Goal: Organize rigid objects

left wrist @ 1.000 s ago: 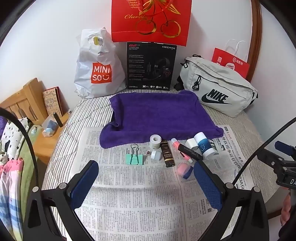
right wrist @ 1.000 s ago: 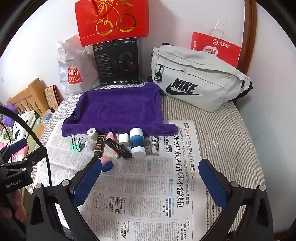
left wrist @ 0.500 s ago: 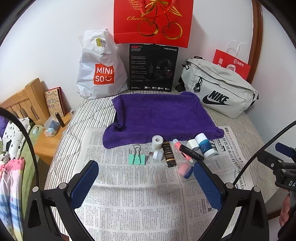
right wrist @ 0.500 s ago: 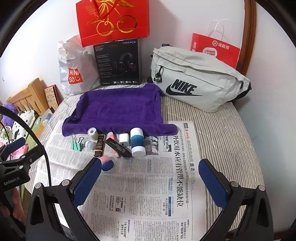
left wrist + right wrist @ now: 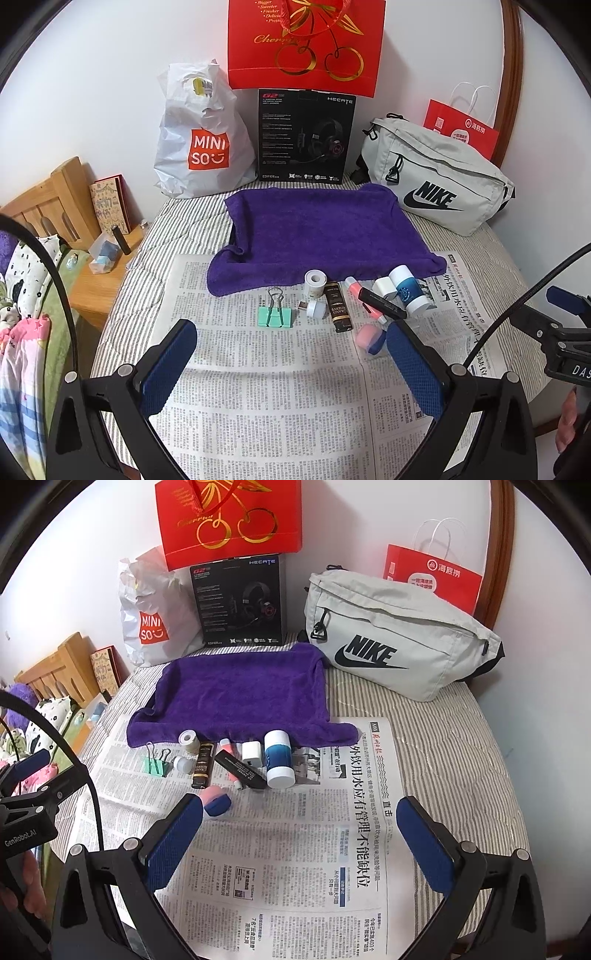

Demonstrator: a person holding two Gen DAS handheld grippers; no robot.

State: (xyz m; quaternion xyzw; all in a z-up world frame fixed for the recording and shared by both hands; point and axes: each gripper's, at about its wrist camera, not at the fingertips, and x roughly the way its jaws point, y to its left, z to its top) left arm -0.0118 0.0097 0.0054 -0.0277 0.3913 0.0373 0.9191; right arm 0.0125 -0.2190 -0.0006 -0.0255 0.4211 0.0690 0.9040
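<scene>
Small items (image 5: 332,302) lie on newspaper (image 5: 277,387) beyond both empty, spread hand-held grippers (image 5: 291,354) (image 5: 299,834).

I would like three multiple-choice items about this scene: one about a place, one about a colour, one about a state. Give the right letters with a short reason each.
1. Where does the binder clip lie?
A. on the newspaper
B. on the towel
C. inside the Nike bag

2. What colour is the towel?
A. red
B. purple
C. green

3. In what state are the left gripper and the right gripper?
A. both shut on an object
B. left shut, right open
C. both open and empty

Answers:
1 A: the mint clip rests on the printed sheet, in front of the towel's edge.
2 B: the cloth is plainly purple in both views.
3 C: each gripper's blue pads stand wide apart with only newspaper between them.
</scene>
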